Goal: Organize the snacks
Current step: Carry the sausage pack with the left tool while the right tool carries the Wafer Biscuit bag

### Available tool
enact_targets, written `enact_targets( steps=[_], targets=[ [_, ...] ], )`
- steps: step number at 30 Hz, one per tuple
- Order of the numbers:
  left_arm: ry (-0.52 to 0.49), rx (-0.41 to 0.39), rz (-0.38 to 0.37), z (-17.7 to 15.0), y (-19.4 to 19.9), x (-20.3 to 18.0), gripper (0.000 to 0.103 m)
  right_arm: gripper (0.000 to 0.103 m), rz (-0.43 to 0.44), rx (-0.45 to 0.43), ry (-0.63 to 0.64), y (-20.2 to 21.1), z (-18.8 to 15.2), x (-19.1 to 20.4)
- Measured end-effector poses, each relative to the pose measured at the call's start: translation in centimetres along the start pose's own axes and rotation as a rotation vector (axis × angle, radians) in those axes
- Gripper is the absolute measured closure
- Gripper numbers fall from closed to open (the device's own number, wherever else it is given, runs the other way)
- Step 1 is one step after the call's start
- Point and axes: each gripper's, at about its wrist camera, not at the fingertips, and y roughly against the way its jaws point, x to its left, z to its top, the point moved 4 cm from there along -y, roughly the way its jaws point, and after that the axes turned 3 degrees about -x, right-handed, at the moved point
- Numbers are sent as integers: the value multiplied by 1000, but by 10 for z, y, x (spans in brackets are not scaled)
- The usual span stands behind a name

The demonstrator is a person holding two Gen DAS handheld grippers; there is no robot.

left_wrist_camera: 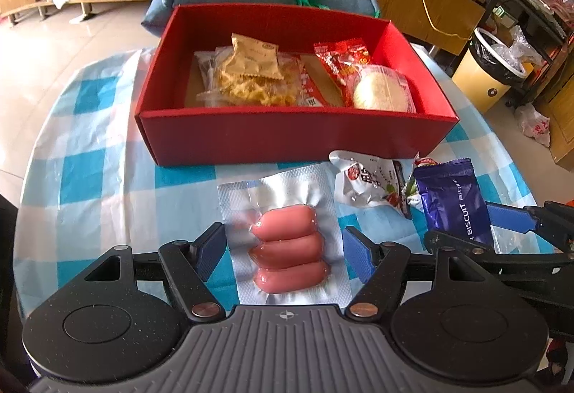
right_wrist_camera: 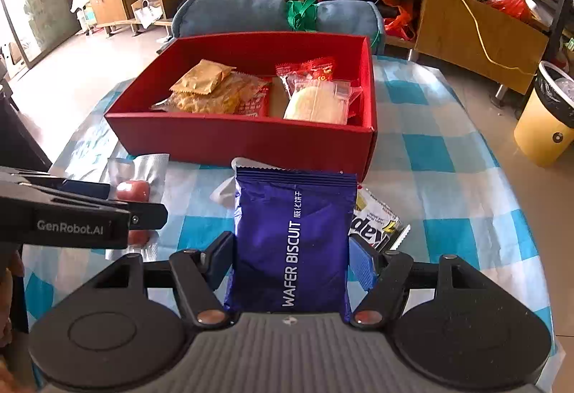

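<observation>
Pick-up step, both hands: left gripper [left_wrist_camera: 283, 249] pinching the sausage pack [left_wrist_camera: 288, 246] by its edges, right gripper [right_wrist_camera: 290, 258] clamped on the wafer biscuit packet [right_wrist_camera: 292, 242], each just short of the red box [left_wrist_camera: 287, 134] (already part-filled); next, I judge, carry over the near wall and release inside.
</observation>
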Motion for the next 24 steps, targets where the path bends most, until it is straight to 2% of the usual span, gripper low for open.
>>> enact_targets(
  steps=[13, 24],
  targets=[
    [-18, -54, 7, 13, 7, -6, 26, 40, -5, -40, -16, 4, 14, -4],
    [-19, -96, 11, 29, 9, -9, 26, 40, -1, -95, -24, 4, 40, -5]
  ],
)
